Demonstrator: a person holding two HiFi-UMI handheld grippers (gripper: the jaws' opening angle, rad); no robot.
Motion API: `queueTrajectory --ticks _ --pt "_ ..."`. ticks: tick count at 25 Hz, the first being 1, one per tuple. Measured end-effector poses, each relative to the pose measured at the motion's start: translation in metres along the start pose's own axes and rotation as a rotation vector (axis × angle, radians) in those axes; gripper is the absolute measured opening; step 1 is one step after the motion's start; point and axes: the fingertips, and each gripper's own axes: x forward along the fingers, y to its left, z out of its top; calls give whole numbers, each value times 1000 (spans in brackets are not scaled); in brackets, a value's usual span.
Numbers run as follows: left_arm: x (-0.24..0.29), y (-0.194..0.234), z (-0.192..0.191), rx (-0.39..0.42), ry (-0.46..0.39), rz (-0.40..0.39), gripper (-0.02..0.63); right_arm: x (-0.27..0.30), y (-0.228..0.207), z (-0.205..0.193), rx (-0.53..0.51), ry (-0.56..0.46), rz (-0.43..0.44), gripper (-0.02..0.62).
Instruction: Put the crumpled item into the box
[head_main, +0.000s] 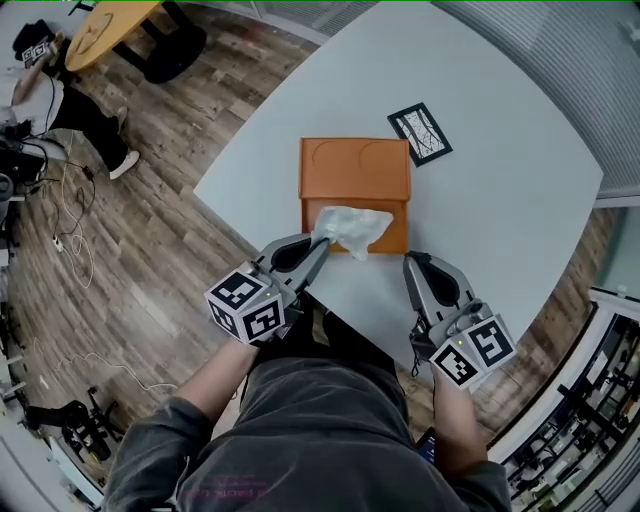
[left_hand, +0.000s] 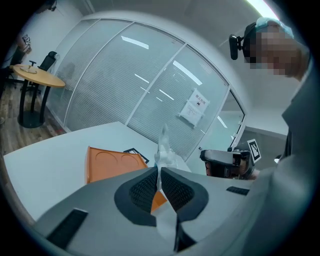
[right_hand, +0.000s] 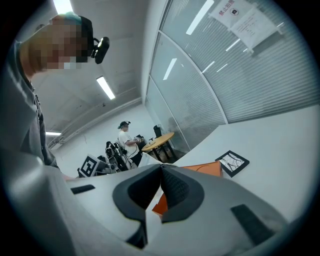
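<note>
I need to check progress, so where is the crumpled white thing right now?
In the head view, near the middle, the crumpled white item is pinched in the left gripper, over the near end of the orange box.

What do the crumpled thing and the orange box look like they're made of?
The crumpled item: thin whitish film, likely plastic wrap or tissue; sharp creases, light shows through. The orange box: matte, probably moulded plastic; two round recesses pressed in, no gloss.
</note>
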Motion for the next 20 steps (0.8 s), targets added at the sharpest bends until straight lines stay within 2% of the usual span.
queueTrajectory --ticks 11,20 --pt "30 45 -21 -10 115 -16 35 25 -21 -19 51 31 -73 5" --pt "50 65 -28 77 216 -52 35 43 -33 -28 88 52 -129 5"
